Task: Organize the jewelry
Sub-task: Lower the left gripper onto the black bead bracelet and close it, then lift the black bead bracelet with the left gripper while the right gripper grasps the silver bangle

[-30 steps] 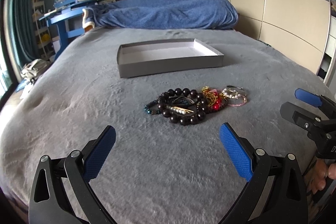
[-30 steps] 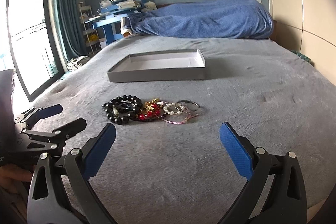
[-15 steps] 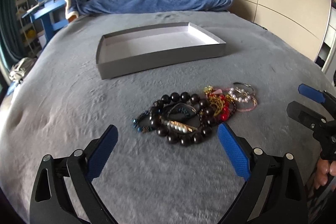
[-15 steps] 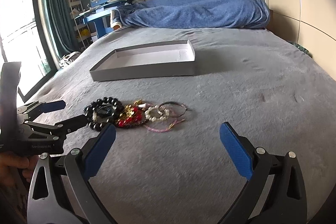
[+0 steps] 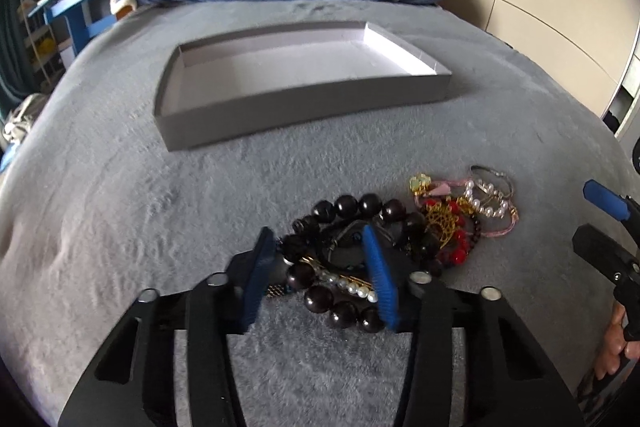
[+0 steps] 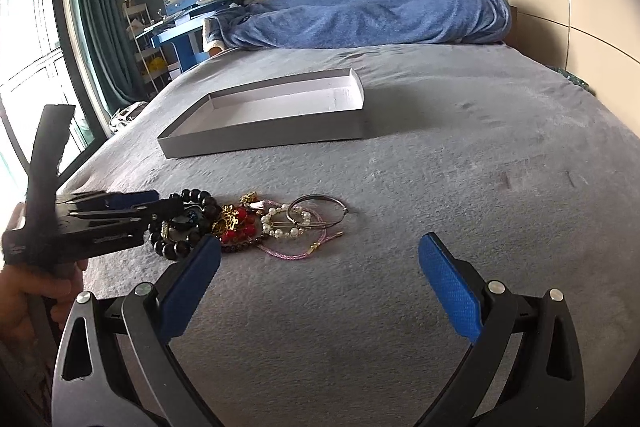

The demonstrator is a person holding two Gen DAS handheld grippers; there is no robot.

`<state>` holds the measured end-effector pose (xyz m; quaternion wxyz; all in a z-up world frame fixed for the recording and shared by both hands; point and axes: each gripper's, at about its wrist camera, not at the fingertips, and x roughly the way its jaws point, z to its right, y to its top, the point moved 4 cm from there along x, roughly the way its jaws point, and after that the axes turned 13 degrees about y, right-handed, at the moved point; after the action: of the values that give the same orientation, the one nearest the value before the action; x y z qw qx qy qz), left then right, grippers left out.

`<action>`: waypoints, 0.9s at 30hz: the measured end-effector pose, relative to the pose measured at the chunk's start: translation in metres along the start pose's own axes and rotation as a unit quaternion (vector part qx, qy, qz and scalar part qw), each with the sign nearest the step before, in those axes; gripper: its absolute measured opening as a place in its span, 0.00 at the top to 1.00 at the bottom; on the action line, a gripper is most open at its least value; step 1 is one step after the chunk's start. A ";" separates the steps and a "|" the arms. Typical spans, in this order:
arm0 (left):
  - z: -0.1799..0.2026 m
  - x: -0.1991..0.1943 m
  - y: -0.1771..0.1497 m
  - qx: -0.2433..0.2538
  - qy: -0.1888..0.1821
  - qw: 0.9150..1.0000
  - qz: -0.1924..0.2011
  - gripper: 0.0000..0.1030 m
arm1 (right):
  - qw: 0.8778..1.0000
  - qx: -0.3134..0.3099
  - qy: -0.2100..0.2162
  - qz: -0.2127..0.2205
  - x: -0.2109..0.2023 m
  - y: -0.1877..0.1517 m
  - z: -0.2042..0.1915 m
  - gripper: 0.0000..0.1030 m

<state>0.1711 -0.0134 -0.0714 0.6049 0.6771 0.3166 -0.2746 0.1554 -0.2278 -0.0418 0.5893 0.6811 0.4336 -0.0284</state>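
Left gripper (image 5: 320, 267) down in the jewelry pile (image 5: 400, 231), jaws narrowed around the black bead bracelet (image 5: 344, 205); firm contact unclear. Right gripper (image 6: 320, 291) jaws wide apart, pile ahead-left of it. Gray box (image 5: 304, 99) beyond, on the bed (image 5: 100, 207).

Glossy dark beads (image 5: 344, 311), matt card tray (image 5: 304, 103), fuzzy gray cloth bedspread (image 6: 460, 187).

My left gripper (image 5: 320, 269) sat low over the jewelry pile (image 5: 404, 231), its blue pads (image 5: 379, 279) narrowed around the dark bead bracelet (image 5: 340, 291) and a pearl clip (image 5: 352, 285). Beyond lay the grey tray (image 5: 304, 103) on the grey bedspread (image 5: 120, 211). The right gripper (image 5: 600, 223) showed at the right edge.
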 end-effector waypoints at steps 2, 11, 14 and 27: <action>0.002 0.002 -0.002 0.004 0.000 1.000 0.000 0.69 | 1.000 -0.002 0.001 -0.001 0.001 0.000 -0.001 0.05; 0.003 -0.019 -0.012 0.017 -0.007 1.000 0.025 0.85 | 1.000 0.003 0.001 0.000 0.001 0.001 -0.001 0.05; -0.001 -0.027 -0.021 0.014 -0.011 1.000 0.026 0.85 | 1.000 0.004 0.002 0.000 0.001 0.000 0.000 0.05; -0.015 -0.044 -0.035 -0.007 -0.013 1.000 0.021 0.85 | 1.000 0.012 0.002 0.000 0.000 0.000 0.004 0.05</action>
<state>0.1154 -0.0007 -0.0593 0.6194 0.6757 0.2963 -0.2682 0.1574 -0.2311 -0.0430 0.5802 0.6884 0.4342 -0.0320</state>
